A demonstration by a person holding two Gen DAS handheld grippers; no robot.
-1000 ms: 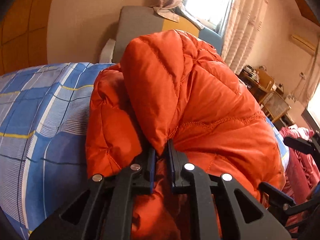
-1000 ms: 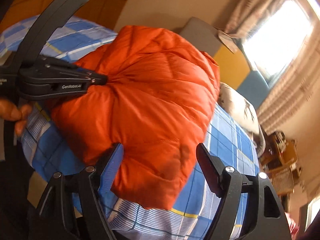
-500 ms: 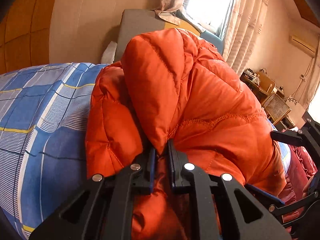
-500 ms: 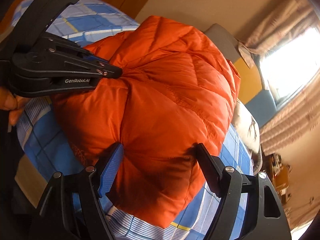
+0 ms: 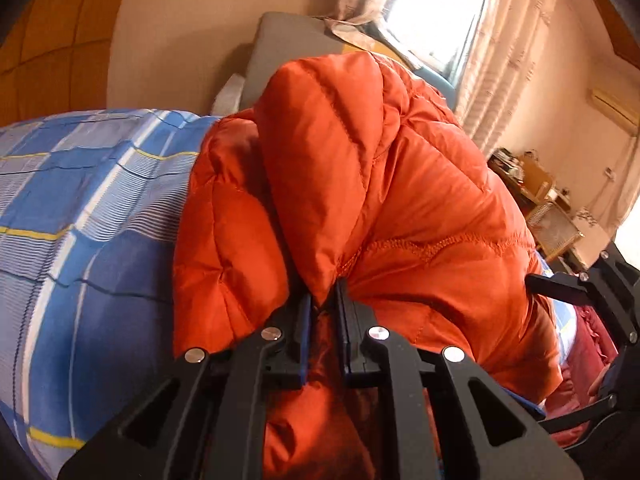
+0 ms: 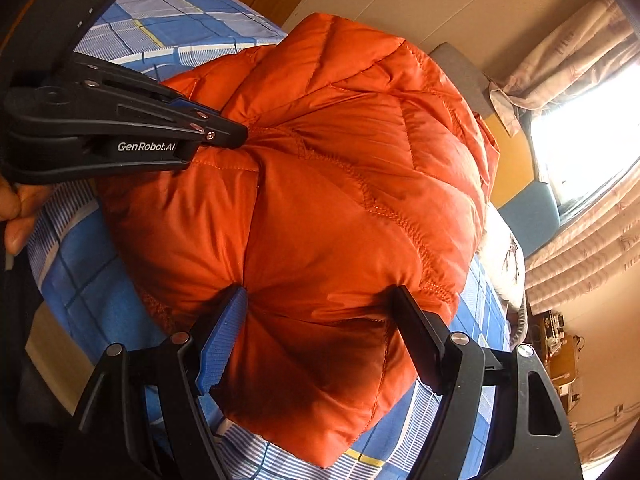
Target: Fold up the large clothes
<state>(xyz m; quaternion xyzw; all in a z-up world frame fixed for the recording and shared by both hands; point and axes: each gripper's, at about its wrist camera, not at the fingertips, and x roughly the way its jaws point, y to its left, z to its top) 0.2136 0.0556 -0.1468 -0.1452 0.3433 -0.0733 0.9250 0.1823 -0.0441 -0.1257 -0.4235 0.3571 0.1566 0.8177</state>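
An orange quilted down jacket (image 5: 400, 200) lies bunched in a thick fold on a bed with a blue checked sheet (image 5: 80, 220). My left gripper (image 5: 323, 300) is shut on a pinched fold of the jacket at its near edge. In the right wrist view the jacket (image 6: 340, 200) fills the middle, and the left gripper (image 6: 236, 138) shows at the left, clamped on the fabric. My right gripper (image 6: 320, 300) is open, its fingers pressed against the puffy edge of the jacket on both sides. It also shows at the right edge of the left wrist view (image 5: 592, 288).
A grey and yellow headboard cushion (image 5: 288, 52) and a white pillow (image 6: 504, 264) lie beyond the jacket. A curtained window (image 5: 440, 12) is behind. A wooden shelf with clutter (image 5: 536, 192) stands at the right. Dark red cloth (image 5: 592, 344) lies by the bed's right side.
My right gripper has moved in onto the jacket, so its open fingers now straddle and press the puffy edge. My left gripper keeps its hold and has barely moved.
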